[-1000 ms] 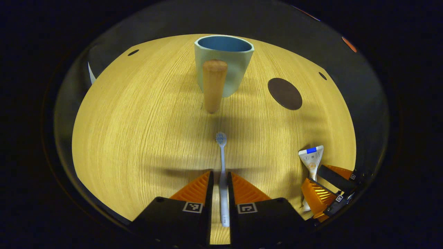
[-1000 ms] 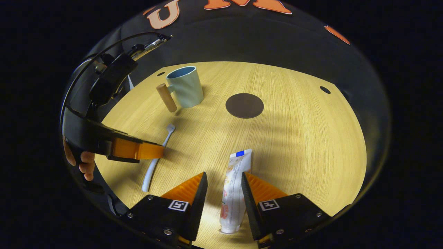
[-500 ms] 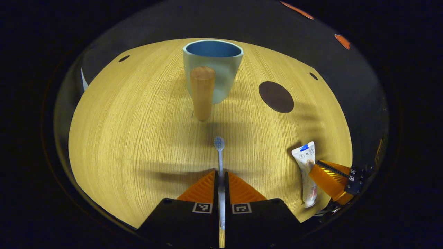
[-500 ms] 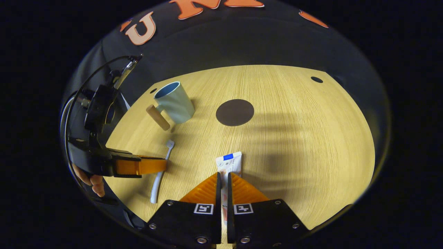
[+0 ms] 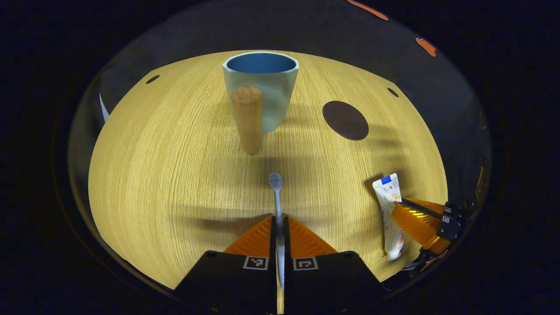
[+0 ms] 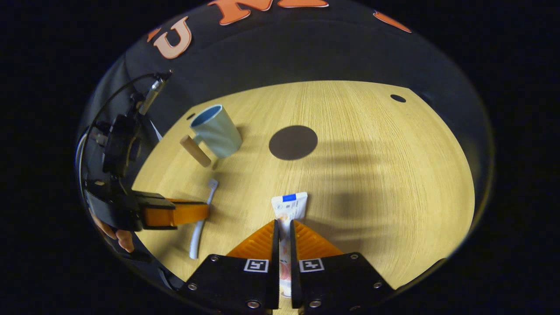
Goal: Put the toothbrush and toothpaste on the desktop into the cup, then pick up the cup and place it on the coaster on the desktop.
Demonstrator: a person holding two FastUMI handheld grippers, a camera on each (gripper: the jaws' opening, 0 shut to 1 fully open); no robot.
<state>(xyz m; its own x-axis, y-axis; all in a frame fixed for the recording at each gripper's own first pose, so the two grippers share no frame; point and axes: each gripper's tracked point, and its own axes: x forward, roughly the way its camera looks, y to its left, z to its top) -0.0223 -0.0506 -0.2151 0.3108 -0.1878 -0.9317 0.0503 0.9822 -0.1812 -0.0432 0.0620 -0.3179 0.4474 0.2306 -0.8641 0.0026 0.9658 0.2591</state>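
A pale blue cup [image 5: 262, 89] with a wooden handle [image 5: 247, 119] stands upright at the far side of the wooden desktop [image 5: 175, 166]. My left gripper [image 5: 278, 223] is shut on the white toothbrush [image 5: 276, 192], whose bristle head points toward the cup. In the right gripper view, my right gripper [image 6: 283, 227] is shut on the white toothpaste tube [image 6: 288, 208]; its flat end points ahead. A dark round coaster [image 6: 293, 142] lies right of the cup [image 6: 215, 131]. The left gripper [image 6: 175, 213] and toothbrush [image 6: 202, 214] also appear at the left there.
Small dark holes [image 5: 152, 79] sit near the desktop's far corners. A hand [image 6: 114, 229] holds the left gripper at the table's left edge. The other gripper [image 5: 420, 223] with the toothpaste [image 5: 390, 205] shows at the right of the left gripper view.
Both grippers went from open around their objects to shut on them: left on the toothbrush, right on the toothpaste. Little has moved in the last half second.
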